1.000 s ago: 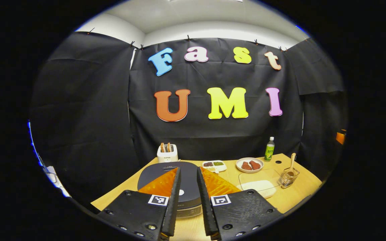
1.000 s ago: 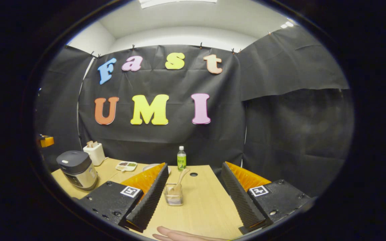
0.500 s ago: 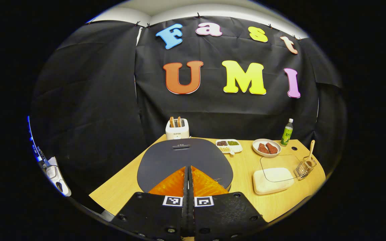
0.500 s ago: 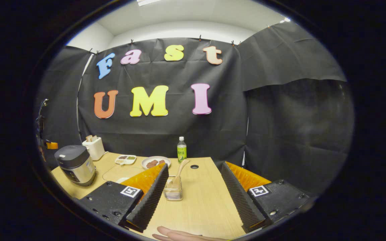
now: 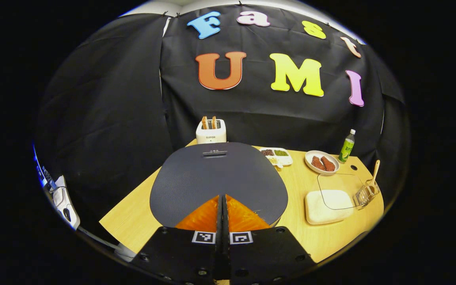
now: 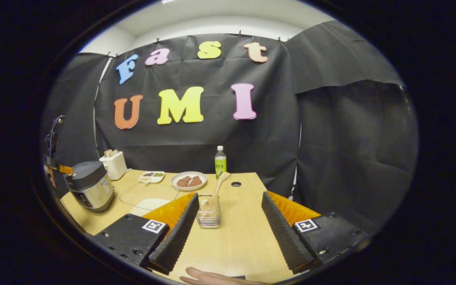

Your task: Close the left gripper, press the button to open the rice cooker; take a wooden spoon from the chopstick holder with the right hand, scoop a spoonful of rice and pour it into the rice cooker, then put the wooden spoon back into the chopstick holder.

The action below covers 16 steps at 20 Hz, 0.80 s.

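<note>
My left gripper (image 5: 222, 198) is shut with nothing in it, its tips low over the front of the rice cooker's dark lid (image 5: 217, 178). The button is hidden under the fingers. In the right gripper view the rice cooker (image 6: 90, 191) stands closed at the table's left edge. My right gripper (image 6: 230, 198) is open above the table, and the clear chopstick holder (image 6: 209, 210) sits just ahead of its left finger. A wooden spoon (image 6: 219, 186) stands in the holder, handle leaning up to the right. The rice container (image 5: 325, 204) with a clear lid lies right of the cooker.
A white toaster (image 5: 211, 132) stands behind the cooker. A divided dish of beans (image 5: 277, 155), a plate of meat (image 5: 322, 162) and a green bottle (image 5: 347, 140) line the back. A hand (image 6: 212, 276) rests at the table's near edge. The table (image 6: 236, 237) ends just left of the cooker.
My left gripper went from open to shut and dropped closer to the cooker's lid. The right gripper stayed open and drifted slightly toward the chopstick holder.
</note>
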Each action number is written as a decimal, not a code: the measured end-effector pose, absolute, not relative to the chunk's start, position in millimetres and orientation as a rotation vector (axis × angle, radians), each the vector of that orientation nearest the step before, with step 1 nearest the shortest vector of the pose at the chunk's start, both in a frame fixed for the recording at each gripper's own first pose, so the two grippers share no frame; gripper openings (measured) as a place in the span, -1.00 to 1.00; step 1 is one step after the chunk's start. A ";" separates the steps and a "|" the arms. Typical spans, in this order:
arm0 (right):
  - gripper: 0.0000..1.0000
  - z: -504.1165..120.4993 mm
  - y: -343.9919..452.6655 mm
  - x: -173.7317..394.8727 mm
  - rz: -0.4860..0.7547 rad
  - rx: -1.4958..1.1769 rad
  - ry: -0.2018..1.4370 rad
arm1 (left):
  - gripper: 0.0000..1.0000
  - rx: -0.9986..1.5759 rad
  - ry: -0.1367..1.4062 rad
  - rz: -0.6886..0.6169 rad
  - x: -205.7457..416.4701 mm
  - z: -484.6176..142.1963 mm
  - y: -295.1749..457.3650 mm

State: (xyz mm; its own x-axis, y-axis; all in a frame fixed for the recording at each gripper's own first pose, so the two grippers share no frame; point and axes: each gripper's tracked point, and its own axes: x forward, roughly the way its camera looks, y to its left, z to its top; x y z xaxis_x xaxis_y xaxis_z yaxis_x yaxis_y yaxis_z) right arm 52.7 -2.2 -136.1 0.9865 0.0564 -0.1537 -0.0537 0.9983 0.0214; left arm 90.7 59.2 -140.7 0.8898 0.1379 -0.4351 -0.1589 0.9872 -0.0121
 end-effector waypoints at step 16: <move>1.00 -154.3 -4.5 40.9 0.090 0.001 0.156 | -0.74 0.039 0.388 0.235 80.1 -120.3 64.0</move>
